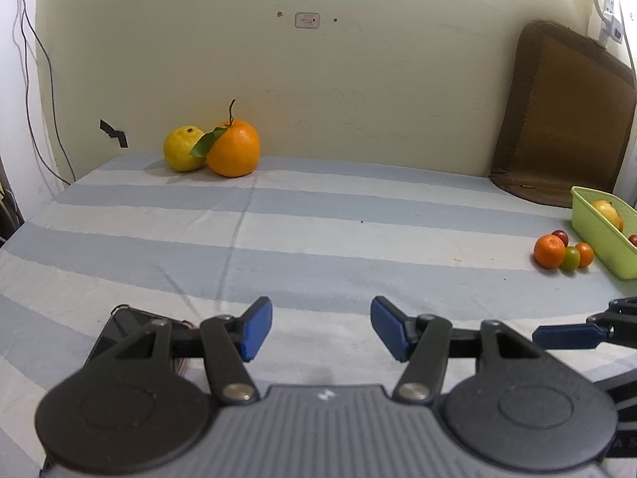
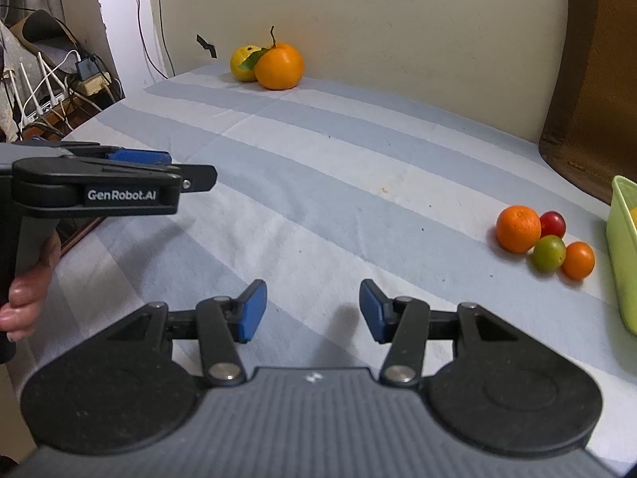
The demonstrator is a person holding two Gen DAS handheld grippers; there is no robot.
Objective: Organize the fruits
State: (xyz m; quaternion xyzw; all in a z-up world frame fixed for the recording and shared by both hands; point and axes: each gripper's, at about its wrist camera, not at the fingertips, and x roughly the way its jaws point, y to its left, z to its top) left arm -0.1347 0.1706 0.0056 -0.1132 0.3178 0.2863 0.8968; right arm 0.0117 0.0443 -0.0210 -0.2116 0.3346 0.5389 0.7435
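A big orange with stem and leaf (image 1: pixel 234 149) (image 2: pixel 278 66) rests against a yellow citrus (image 1: pixel 182 148) (image 2: pixel 242 63) by the far wall. At the right lie a small orange (image 1: pixel 549 251) (image 2: pixel 518 228), a red plum (image 2: pixel 552 224), a green plum (image 2: pixel 549 252) and a smaller orange fruit (image 2: pixel 578 260), next to a green basket (image 1: pixel 601 235) (image 2: pixel 623 255) holding a yellow fruit (image 1: pixel 605 212). My left gripper (image 1: pixel 321 328) (image 2: pixel 159 163) hovers open over the striped cloth, nothing between its blue pads. My right gripper (image 2: pixel 313 310) is likewise open and empty.
A striped blue-and-white cloth (image 1: pixel 318 239) covers the table. A brown woven mat (image 1: pixel 565 115) leans on the wall at the back right. A dark phone-like slab (image 1: pixel 119 330) lies near the left gripper. Cables and a router (image 2: pixel 43 79) crowd the far left. A hand (image 2: pixel 24 298) holds the left handle.
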